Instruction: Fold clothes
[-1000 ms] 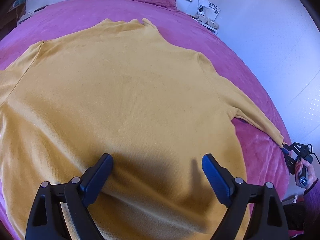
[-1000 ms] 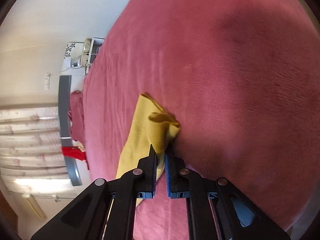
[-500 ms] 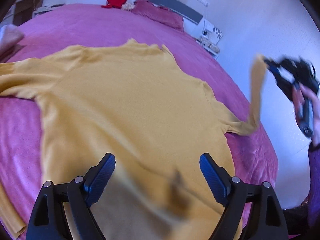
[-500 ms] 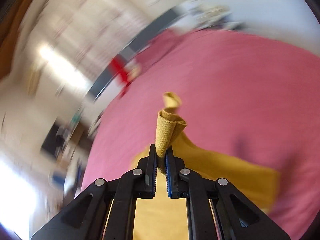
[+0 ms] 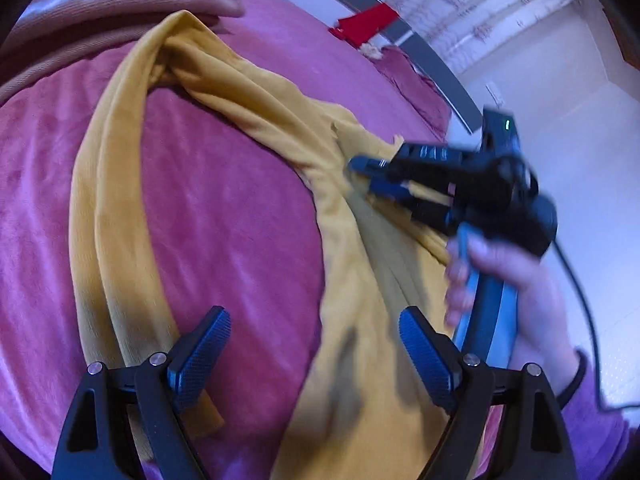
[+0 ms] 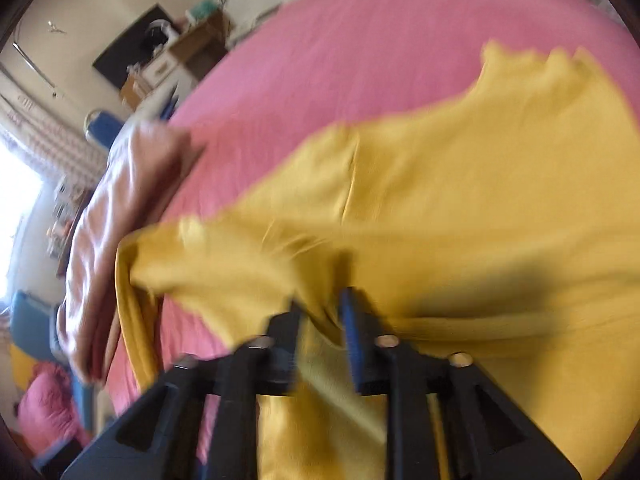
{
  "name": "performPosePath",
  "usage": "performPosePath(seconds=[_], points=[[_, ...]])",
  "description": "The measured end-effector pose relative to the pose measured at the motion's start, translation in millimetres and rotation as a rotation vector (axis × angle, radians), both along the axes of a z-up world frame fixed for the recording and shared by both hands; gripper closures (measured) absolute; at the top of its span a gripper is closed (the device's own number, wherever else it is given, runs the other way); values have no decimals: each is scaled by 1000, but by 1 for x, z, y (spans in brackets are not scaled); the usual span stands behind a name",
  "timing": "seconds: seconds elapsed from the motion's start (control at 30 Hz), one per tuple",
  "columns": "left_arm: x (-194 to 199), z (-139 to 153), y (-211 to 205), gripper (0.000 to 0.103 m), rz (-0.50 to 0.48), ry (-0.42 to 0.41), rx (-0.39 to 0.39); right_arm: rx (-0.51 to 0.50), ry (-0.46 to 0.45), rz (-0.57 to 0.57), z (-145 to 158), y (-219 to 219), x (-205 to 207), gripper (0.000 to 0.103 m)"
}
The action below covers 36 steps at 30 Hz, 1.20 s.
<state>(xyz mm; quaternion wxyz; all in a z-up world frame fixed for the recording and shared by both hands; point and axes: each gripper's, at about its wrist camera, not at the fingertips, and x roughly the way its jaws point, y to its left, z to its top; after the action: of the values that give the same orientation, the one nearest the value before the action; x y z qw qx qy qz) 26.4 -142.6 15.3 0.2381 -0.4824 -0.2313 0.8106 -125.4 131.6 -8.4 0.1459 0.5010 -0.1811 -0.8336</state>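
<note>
the left claw (image 5: 314, 344), black with blue ribbed pads, hangs released and wide apart low over the bed, holding nothing. just beyond it the mustard-yellow knit long-sleeved sweater (image 5: 352, 300) lies on the magenta plush bed cover (image 5: 224, 200); one long sleeve curves in a loop to the left of the claw, and the body runs under its right finger. a little further on, the right claw (image 5: 362, 174), gripped by a bare hand (image 5: 516, 280) in a purple cuff, sits over the sweater's body. in the blurred right wrist view its jaws stand parted, with a fold of yellow cloth (image 6: 320, 320) between the pads; whether it still pinches that fold i cannot tell. past the sweater a pale pink folded garment (image 6: 120, 208) lies near the bed's edge. at the far end a red cloth (image 5: 368, 20) lies by the grey headboard (image 5: 432, 60).
</note>
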Motion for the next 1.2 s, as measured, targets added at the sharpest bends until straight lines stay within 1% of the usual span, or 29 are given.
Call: performPosePath(seconds=[0.03, 0.07, 0.1, 0.17, 0.2, 0.23, 0.3, 0.37, 0.43, 0.5, 0.53, 0.57, 0.6, 0.63, 0.67, 0.7, 0.73, 0.77, 0.8, 0.83, 0.87, 0.9, 0.93, 0.97, 1.0, 1.1, 1.13, 1.2], points=[[-6, 1, 2, 15, 1, 5, -11, -24, 19, 7, 0, 5, 9, 65], [-15, 5, 7, 15, -5, 16, -17, -49, 38, 12, 0, 10, 19, 60], [-24, 10, 13, 15, -11, 30, -20, -69, 77, -29, 8, 24, 32, 57], [-43, 23, 29, 15, -24, 71, -28, -176, 177, -175, 20, 71, 73, 38], [-55, 32, 42, 15, -39, 97, -38, -235, 223, -253, 23, 98, 95, 38], [-66, 41, 56, 15, -57, 122, -45, -248, 221, -321, 20, 121, 113, 38], [-90, 55, 94, 15, -120, 187, -72, -264, 190, -408, 12, 159, 132, 38], [-110, 57, 130, 15, -184, 226, -149, -333, 138, -494, -4, 200, 150, 38], [-128, 49, 163, 15, -270, 246, -195, -408, 93, -581, -21, 236, 166, 38], [-145, 31, 188, 17, -294, 240, -320, -444, 72, -617, -33, 260, 172, 38], [-149, 22, 190, 20, -291, 234, -354, -423, 68, -614, -36, 266, 171, 38], [-152, 13, 190, 26, -288, 229, -375, -401, 64, -612, -39, 273, 170, 38], [-154, 5, 189, 27, -285, 225, -396, -366, 67, -673, -39, 282, 180, 38], [-150, 3, 186, 27, -286, 263, -390, -330, 70, -733, -39, 291, 191, 45], [-145, 1, 185, 27, -296, 297, -396, -293, 73, -794, -39, 300, 201, 57], [-140, -2, 186, 27, -308, 324, -410, -256, 76, -853, -38, 309, 211, 65], [-137, -3, 187, 27, -318, 344, -431, -219, 79, -913, -38, 319, 222, 76], [-136, -3, 188, 27, -321, 354, -444, -181, 82, -972, -38, 328, 232, 75], [-136, -4, 189, 27, -321, 360, -453, -143, 85, -1031, -37, 337, 242, 72], [-138, -4, 191, 26, -322, 356, -455, -108, 88, -1088, -37, 347, 253, 76], [-141, -4, 192, 26, -324, 352, -448, -222, 79, -1068, -47, 358, 259, 76], [-143, -4, 193, 26, -326, 348, -440, -287, 79, -1050, -47, 367, 264, 76], [-144, -4, 192, 26, -331, 340, -424, -274, 96, -1005, -40, 367, 259, 73], [-146, -4, 187, 26, -336, 333, -408, -261, 113, -960, -32, 368, 254, 61], [-148, -4, 183, 26, -340, 324, -386, -248, 128, -914, -24, 368, 249, 56], [-140, -3, 177, 26, -362, 324, -347, -259, 122, -761, -13, 368, 202, 54], [-138, -3, 175, 26, -366, 330, -342, -223, 123, -742, -9, 371, 183, 53], [-137, -5, 172, 26, -365, 339, -324, -168, 93, -719, -12, 375, 151, 39]])
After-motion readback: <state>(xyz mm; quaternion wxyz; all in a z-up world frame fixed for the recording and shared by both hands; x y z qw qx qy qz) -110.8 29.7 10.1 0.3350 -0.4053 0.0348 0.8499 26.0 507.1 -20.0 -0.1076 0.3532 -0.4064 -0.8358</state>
